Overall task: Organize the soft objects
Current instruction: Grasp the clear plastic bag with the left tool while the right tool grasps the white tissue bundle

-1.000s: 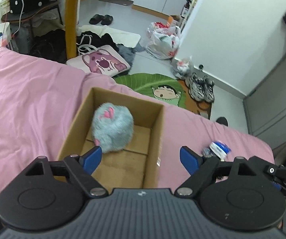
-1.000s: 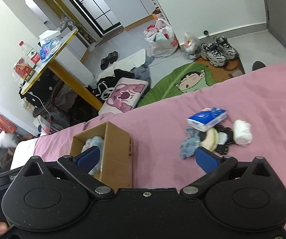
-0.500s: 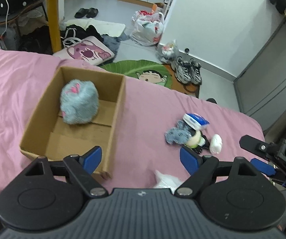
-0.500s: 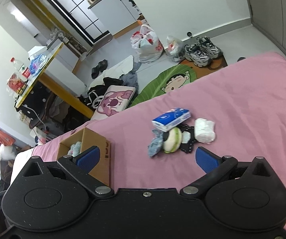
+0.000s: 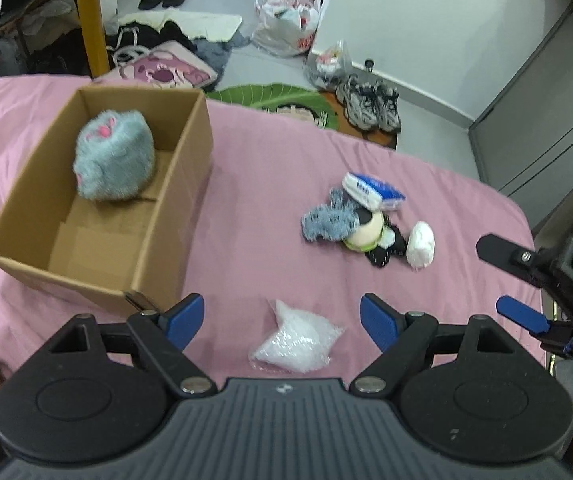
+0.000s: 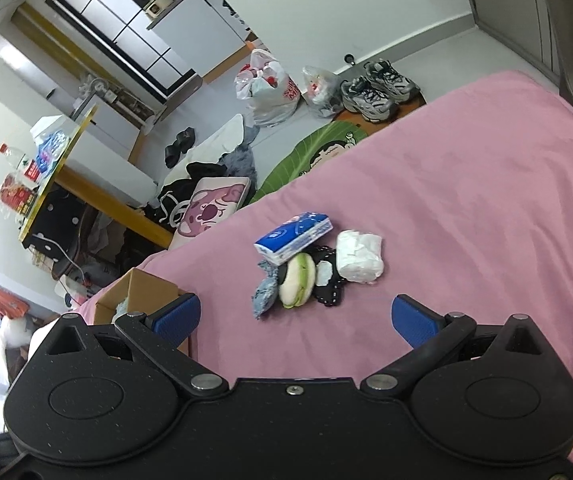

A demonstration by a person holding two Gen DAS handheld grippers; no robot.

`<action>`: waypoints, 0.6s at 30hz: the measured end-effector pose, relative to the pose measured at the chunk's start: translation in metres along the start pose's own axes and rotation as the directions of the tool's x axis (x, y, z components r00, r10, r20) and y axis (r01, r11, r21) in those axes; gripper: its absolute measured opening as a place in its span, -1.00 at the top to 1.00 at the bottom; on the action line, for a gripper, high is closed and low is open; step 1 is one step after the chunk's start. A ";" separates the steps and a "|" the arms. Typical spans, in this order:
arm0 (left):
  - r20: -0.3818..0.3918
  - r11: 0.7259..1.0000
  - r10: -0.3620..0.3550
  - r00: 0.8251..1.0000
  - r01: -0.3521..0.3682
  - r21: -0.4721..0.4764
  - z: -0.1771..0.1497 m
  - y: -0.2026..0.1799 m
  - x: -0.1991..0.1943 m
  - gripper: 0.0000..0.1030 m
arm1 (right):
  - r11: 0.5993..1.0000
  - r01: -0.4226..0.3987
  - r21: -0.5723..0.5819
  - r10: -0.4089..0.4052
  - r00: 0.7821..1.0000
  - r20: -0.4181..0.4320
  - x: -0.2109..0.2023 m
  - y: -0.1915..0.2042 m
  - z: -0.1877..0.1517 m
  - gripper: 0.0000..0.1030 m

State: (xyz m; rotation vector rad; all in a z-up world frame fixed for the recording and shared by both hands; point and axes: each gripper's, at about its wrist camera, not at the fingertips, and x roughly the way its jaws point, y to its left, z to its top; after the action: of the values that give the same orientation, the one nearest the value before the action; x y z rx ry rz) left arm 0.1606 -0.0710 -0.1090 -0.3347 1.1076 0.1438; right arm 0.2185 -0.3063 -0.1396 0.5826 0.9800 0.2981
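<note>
- The left gripper point(image 5: 282, 320) hangs over the pink bedsheet point(image 5: 270, 184) with its 2 blue-padded jaws spread wide and nothing between the pads.
- A clear bag of white filling point(image 5: 294, 340) lies on the sheet directly between the left jaws, just ahead of the gripper body, touching neither pad.
- The cardboard box point(image 5: 166, 216) sits ahead of the left jaw and out to its left, its near corner just beside that pad; it stands open at the top.
- A fluffy grey plush with pink marks point(image 5: 114, 160) rests inside the box, toward its far end.
- Ahead of the right jaw of this gripper lies a small heap: a blue and white tissue pack point(image 5: 372, 192), a grey fuzzy piece point(image 5: 328, 222), a round cream and green plush point(image 5: 368, 234), a black patterned item point(image 5: 384, 254) and a white wrapped bundle point(image 5: 420, 244), all touching or overlapping.
- The right gripper point(image 6: 294, 318) also has its 2 jaws wide apart and empty, above the sheet.
- In the right wrist view the same heap lies ahead, between the lines of the 2 jaws, nearer the left one; the tissue pack rests on top, at the far side.
- The box shows partly behind the left jaw of the right gripper.
- Shoes point(image 5: 370, 106) and a green mat point(image 5: 282, 100) lie on the floor beyond the bed.
</note>
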 end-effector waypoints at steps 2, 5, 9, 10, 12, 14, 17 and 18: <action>-0.014 1.000 -0.001 1.000 0.001 -0.003 -0.003 -0.002 0.007 -0.63 | 1.000 0.001 0.014 -0.001 1.000 -0.003 0.004 -0.006 -0.001 -1.00; -0.036 1.000 0.004 0.999 -0.004 -0.004 -0.006 -0.006 0.019 -0.63 | 0.999 -0.001 0.042 0.002 1.000 -0.013 0.011 -0.016 -0.002 -1.00; -0.074 1.000 0.012 0.997 -0.013 -0.004 -0.010 -0.009 0.037 -0.63 | 0.999 -0.014 0.053 0.014 1.000 -0.008 0.019 -0.023 -0.002 -1.00; -0.085 1.000 0.018 0.996 -0.018 -0.004 -0.011 -0.010 0.042 -0.63 | 0.999 -0.010 0.052 0.011 1.000 -0.009 0.021 -0.023 -0.002 -0.99; -0.106 1.000 0.020 0.994 -0.021 -0.008 -0.013 -0.010 0.051 -0.63 | 0.999 0.001 0.046 -0.001 1.000 -0.011 0.026 -0.023 -0.002 -0.97; -0.126 1.000 0.025 0.992 -0.027 -0.015 -0.014 -0.009 0.061 -0.62 | 0.999 -0.003 0.051 0.004 1.000 -0.016 0.030 -0.025 -0.001 -0.95; -0.154 0.999 0.036 0.987 -0.040 -0.024 -0.016 -0.006 0.075 -0.61 | 0.997 0.000 0.072 0.002 1.000 -0.021 0.037 -0.032 0.001 -0.89; -0.159 0.999 0.037 0.987 -0.042 -0.029 -0.017 -0.005 0.078 -0.58 | 0.997 0.004 0.080 -0.002 1.000 -0.025 0.040 -0.035 0.002 -0.86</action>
State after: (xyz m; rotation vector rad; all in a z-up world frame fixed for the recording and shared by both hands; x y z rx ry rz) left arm 0.1827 -0.0856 -0.1848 -0.3578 1.2711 0.1723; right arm 0.2406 -0.3158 -0.1872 0.6518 1.0206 0.2645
